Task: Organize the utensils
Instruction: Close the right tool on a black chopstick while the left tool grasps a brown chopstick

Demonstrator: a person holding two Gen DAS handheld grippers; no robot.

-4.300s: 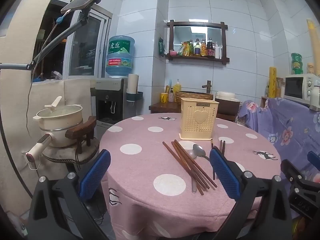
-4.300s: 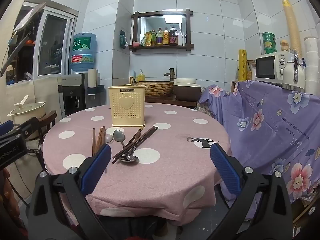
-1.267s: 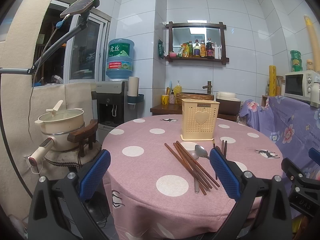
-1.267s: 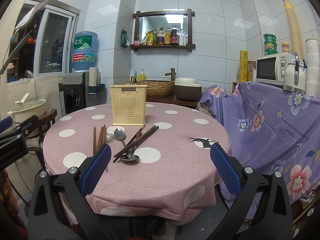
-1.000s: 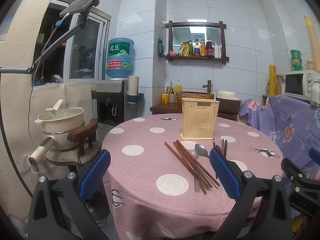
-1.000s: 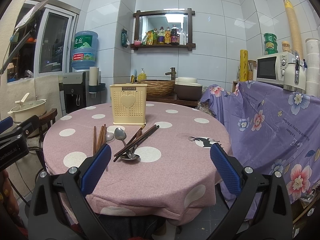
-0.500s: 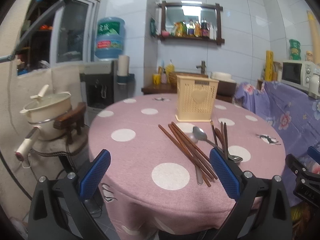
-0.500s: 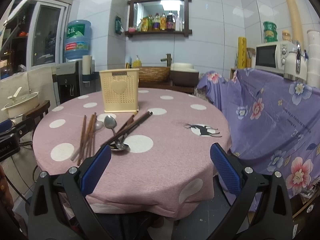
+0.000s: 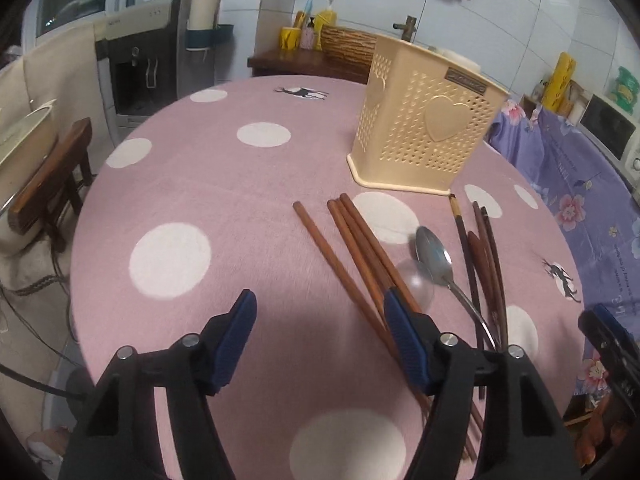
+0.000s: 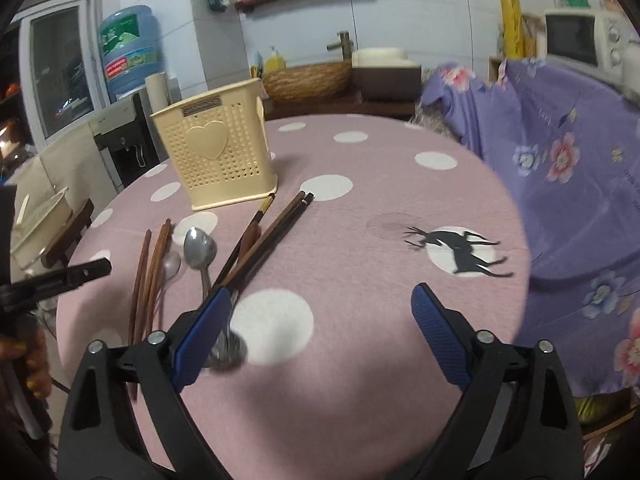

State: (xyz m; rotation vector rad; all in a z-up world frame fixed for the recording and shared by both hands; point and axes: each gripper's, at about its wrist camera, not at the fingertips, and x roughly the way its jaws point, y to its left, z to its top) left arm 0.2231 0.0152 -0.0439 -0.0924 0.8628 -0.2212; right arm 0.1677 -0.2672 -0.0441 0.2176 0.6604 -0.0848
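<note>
Chopsticks [image 9: 360, 256] crowd a spoon [image 9: 434, 250] at frame centre. Your left gripper [image 9: 320, 340] and right gripper [image 10: 320, 328] are closing their fingers on nothing; you may snag several utensils together.

A pink polka-dot cloth [image 9: 224, 200] is covering the round table. Beyond its far edge, a water dispenser [image 9: 140, 64] is standing beside a wicker basket [image 10: 306, 80] on a wooden counter. A purple floral cover [image 10: 560, 184] is draping off the table's right edge, with a microwave [image 10: 580, 42] sitting above it.
</note>
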